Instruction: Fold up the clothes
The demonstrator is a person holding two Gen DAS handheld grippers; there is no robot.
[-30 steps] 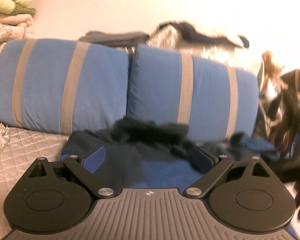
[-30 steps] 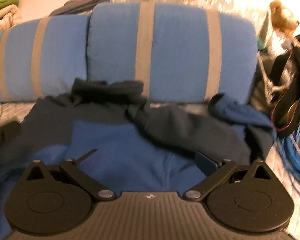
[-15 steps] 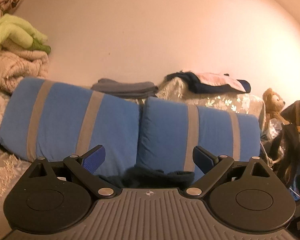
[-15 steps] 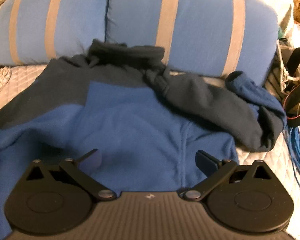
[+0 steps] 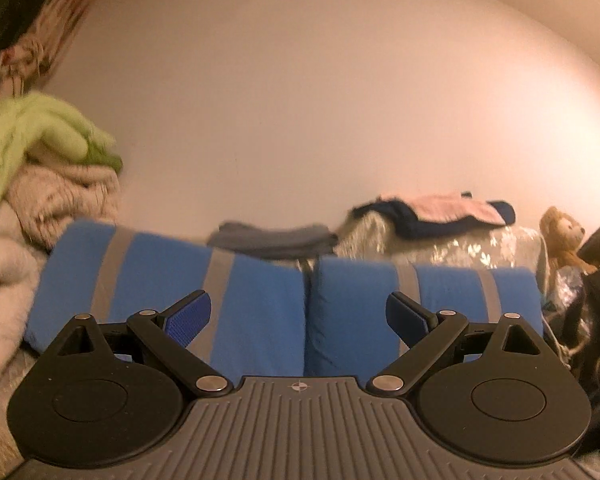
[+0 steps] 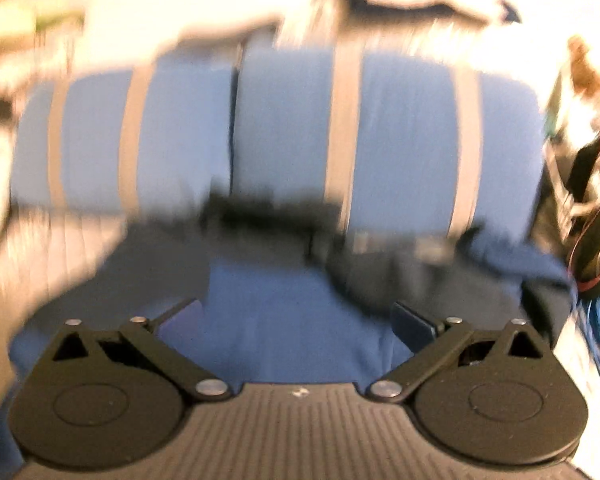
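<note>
1. The left gripper (image 5: pixel 299 315) is holding its fingers apart, gripping nothing, facing the striped pillows (image 5: pixel 172 280).
2. The right gripper (image 6: pixel 296 322) is holding its fingers apart above the blue sweatshirt (image 6: pixel 284 320), which is lying below the pillows, blurred.

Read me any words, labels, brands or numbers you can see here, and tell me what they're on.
None can be read.
Left gripper: only a small round crosshair mark on its body, no letters.
Right gripper: a similar mark, too blurred to read.
Hoodie, pillows, teddy bear: no print or label shows.
</note>
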